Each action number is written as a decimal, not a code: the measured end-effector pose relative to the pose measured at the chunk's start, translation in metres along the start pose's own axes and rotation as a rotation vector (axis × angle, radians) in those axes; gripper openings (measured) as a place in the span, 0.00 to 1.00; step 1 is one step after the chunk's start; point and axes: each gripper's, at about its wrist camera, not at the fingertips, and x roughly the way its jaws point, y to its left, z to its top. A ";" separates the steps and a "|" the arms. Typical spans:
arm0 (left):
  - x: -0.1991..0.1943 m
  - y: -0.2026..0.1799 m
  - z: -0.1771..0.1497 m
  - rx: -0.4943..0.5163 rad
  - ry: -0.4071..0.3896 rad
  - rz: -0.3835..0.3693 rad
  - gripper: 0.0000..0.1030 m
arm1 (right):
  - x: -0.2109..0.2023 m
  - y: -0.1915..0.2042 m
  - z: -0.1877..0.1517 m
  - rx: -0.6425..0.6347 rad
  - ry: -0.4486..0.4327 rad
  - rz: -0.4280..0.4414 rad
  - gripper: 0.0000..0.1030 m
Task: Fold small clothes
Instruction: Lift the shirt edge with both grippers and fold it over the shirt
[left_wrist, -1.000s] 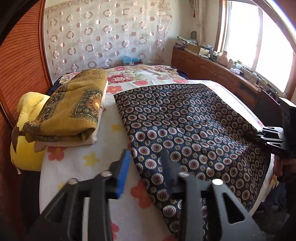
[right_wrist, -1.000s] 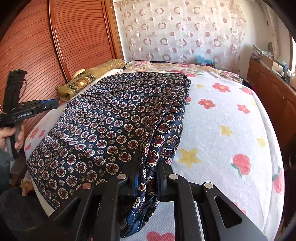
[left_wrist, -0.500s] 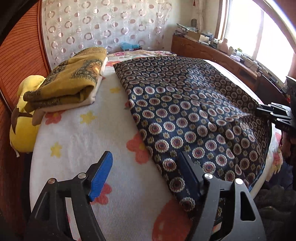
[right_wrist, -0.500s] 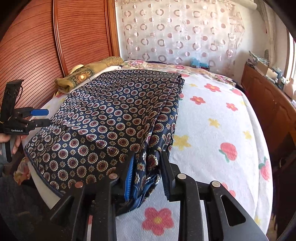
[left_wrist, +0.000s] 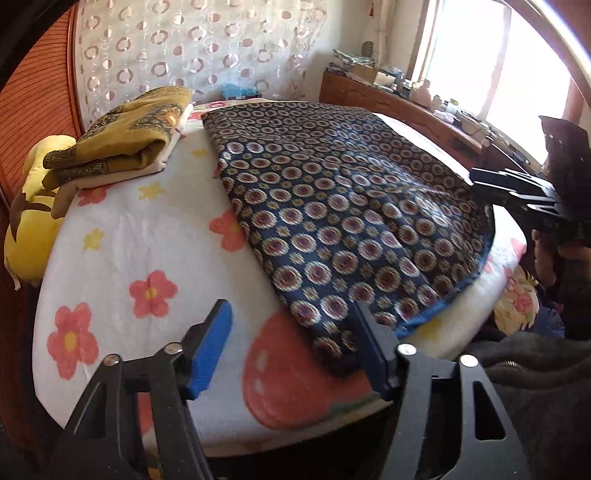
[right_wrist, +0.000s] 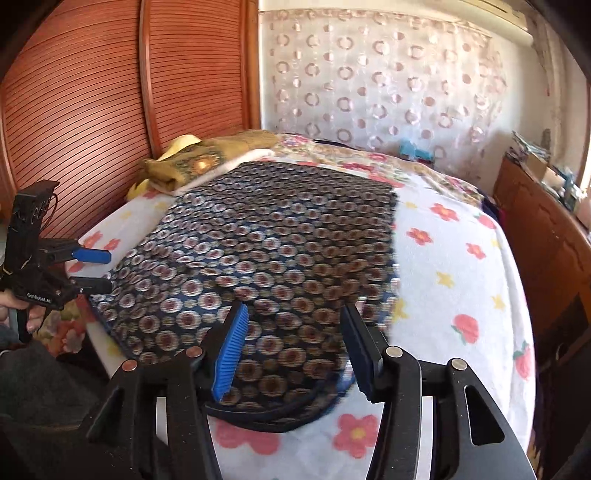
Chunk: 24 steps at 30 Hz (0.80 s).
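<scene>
On the bed (left_wrist: 110, 236), a dark blue patterned garment (left_wrist: 332, 206) lies spread flat w/ its near edge at the mattress edge, prob. laid out so the next fold has a clean base. Left gripper (left_wrist: 291, 343) jaws released, holding nothing, near the hem corner. Right gripper (right_wrist: 295, 350) jaws also spread wide, empty, over the opposite corner. Fabric looks thin & silky, medallion print, bound hem. Folded mustard cloth (left_wrist: 118, 136) sits apart, likely done.

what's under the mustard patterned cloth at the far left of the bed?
The mustard cloth lies folded on a folded cream cloth, which rests on the floral bedsheet. A yellow plush sits beside the stack at the bed edge. Whatever lies between the layers is hidden.
</scene>
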 end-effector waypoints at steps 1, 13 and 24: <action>-0.002 -0.002 -0.003 0.001 -0.003 -0.014 0.55 | 0.001 0.005 0.000 -0.005 0.002 0.011 0.53; -0.019 -0.011 0.026 -0.021 -0.106 -0.119 0.03 | 0.003 0.033 -0.004 -0.043 0.025 0.099 0.60; -0.024 -0.012 0.111 -0.005 -0.257 -0.093 0.03 | -0.005 0.050 0.000 -0.076 0.009 0.154 0.62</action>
